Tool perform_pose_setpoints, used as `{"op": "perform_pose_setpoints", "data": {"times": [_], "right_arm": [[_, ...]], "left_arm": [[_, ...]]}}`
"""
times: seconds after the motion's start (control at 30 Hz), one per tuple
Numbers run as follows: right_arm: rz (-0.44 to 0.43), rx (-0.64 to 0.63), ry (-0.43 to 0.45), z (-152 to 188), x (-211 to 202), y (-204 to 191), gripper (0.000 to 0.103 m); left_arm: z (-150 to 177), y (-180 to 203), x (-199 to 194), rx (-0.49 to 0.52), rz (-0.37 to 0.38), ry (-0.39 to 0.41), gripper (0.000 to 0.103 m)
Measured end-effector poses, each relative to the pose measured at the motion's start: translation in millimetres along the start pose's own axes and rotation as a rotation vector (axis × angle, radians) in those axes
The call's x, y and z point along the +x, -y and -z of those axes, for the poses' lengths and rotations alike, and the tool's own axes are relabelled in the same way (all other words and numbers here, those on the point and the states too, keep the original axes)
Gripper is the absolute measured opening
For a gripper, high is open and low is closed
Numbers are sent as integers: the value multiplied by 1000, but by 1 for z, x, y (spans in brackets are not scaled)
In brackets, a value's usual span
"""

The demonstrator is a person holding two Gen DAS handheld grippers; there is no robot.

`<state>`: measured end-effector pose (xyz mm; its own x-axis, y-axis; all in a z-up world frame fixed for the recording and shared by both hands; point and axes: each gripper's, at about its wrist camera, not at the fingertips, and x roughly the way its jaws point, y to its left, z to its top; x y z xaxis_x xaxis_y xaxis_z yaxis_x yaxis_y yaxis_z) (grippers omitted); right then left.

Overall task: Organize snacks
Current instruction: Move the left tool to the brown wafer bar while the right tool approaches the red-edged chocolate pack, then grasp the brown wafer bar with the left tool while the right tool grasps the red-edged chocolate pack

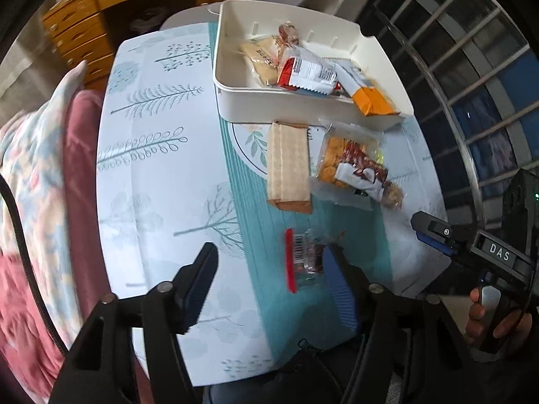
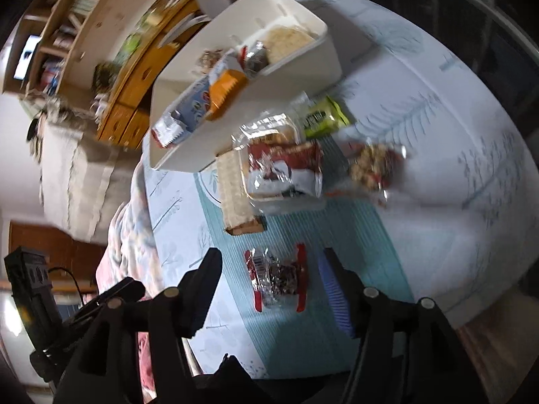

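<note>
Snacks are partly sorted: the white rectangular plastic bin (image 1: 323,107) at the far side of the bench (image 1: 151,175) already holds several packets, among them a red-and-white foil wrapper (image 1: 306,72), an orange-ended pouch (image 1: 372,101) and a pale cracker pack (image 1: 261,59). Judging by what lies loose, roughly half the job is left. Outside the bin, just in front of it, lie a tan sleeve of crackers (image 1: 289,165), a clear bag of orange biscuits with a red-and-white bar (image 1: 353,168) resting on top, a clear packet of nuts or cereal (image 2: 374,165), and a green packet (image 2: 323,118) against the bin wall.

Nearest is a small clear packet with red sealed ends (image 2: 278,277), dark crinkly contents and a barcode label; it lies flat on the teal ribbed mat (image 2: 303,222). The right claw (image 2: 269,289) is spread with this packet between its fingers, pads clear of it, so nothing is gripped. The left claw (image 1: 269,286) is likewise released and empty, its blue-padded finger (image 1: 338,286) beside the same packet. That crackly wrapper looks light and likely to slip.
</note>
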<state>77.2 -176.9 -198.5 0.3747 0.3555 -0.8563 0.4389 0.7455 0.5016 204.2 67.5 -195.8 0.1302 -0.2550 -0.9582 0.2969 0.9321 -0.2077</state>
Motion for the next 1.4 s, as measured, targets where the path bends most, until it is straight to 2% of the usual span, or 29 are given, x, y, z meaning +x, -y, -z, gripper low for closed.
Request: {"op": "perform_pose_setpoints", "data": {"times": [0.07,0.27,0.43,0.57,0.8,1.1,1.17,1.23,1.4], "right_arm": [[15,29,14,12,6,0,61],[99,26,32,40,24,-7,62],[151,-17,56,56,38,-14,62],[210,-96,99,68,53,-22,62],[276,-224,119,84,84,-28,61],[321,-278,150,89,102,-27,61],[326,-283,158,90,103,-26,57],[332,-284,154,88,106,-24,49],[342,-321,169,84,108,-26,43]], "left_arm": [[-4,-7,3,34,6,-7,77],[-19,-16,19,88,11,-23,82],[-34,-13,42,101,21,-46,82],[-46,-5,64,90,30,-59,83],[-62,15,114,93,35,-96,84],[-72,32,163,100,-10,-103,84],[-73,33,164,98,-5,-87,84],[-74,34,166,107,-9,-78,87],[-81,34,171,105,0,-65,89]]}}
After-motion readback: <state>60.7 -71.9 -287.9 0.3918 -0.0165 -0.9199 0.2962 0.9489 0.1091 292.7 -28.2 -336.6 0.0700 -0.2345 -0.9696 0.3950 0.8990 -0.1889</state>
